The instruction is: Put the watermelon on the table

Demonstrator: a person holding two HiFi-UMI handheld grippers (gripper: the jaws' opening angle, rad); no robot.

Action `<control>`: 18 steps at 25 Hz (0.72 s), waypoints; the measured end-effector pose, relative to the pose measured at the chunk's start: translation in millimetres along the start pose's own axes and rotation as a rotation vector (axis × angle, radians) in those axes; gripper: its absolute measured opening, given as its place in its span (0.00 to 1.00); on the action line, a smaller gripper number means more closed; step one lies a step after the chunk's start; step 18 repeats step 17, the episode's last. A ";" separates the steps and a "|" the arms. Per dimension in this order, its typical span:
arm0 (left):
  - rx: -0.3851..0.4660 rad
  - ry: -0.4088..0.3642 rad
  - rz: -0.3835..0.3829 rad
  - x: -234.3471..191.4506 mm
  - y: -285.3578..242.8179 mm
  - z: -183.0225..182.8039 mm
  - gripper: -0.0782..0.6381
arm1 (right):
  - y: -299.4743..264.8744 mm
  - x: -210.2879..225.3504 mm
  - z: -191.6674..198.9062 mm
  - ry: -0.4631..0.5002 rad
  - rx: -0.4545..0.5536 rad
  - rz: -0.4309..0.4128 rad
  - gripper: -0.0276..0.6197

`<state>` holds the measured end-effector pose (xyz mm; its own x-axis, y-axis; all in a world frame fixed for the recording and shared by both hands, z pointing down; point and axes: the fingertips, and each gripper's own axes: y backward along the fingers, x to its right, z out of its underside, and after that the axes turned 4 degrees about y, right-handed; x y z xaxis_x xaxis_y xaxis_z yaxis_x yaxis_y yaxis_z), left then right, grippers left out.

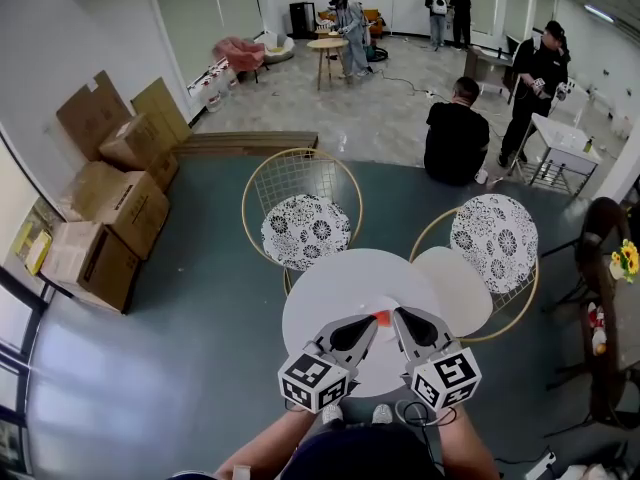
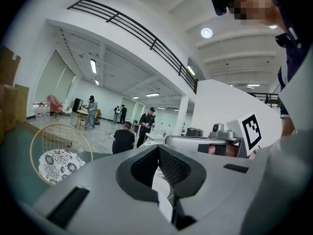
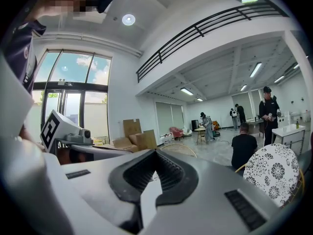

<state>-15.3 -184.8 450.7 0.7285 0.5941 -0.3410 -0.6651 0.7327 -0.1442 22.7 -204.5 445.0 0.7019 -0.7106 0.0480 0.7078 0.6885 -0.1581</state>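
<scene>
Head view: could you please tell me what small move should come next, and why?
Probably draw both grippers back. The left gripper and right gripper are shut and empty, and the small red watermelon between their tips already seems to lie on the table.

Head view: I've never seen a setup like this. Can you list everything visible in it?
large table: one, white, round, centre foreground
small table: one, white, round, touching or overlapping the large one's right side
red piece: one, small, over the large table between the two gripper tips; probably the watermelon
chairs: two, gold wire frames with black-and-white patterned cushions, behind the tables
cardboard boxes: several, brown, stacked along the left wall
people: at least five, mostly in dark clothes, at the far side of the room; one is sitting on the floor
flowers: one bunch, yellow, right edge
left gripper: grey, marker cube, fingers closed
right gripper: grey, marker cube, fingers closed
</scene>
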 end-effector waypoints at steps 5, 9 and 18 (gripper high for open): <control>0.002 0.000 0.009 3.3 0.2 -3.4 0.12 | 2.1 0.5 -1.8 -0.002 -0.002 0.001 0.05; -0.001 0.003 0.017 5.1 1.4 -3.9 0.12 | 3.3 -1.8 -4.1 0.000 0.003 0.000 0.05; -0.003 0.005 0.026 9.5 -0.5 -1.8 0.12 | 8.2 0.1 -5.8 -0.001 0.013 0.001 0.05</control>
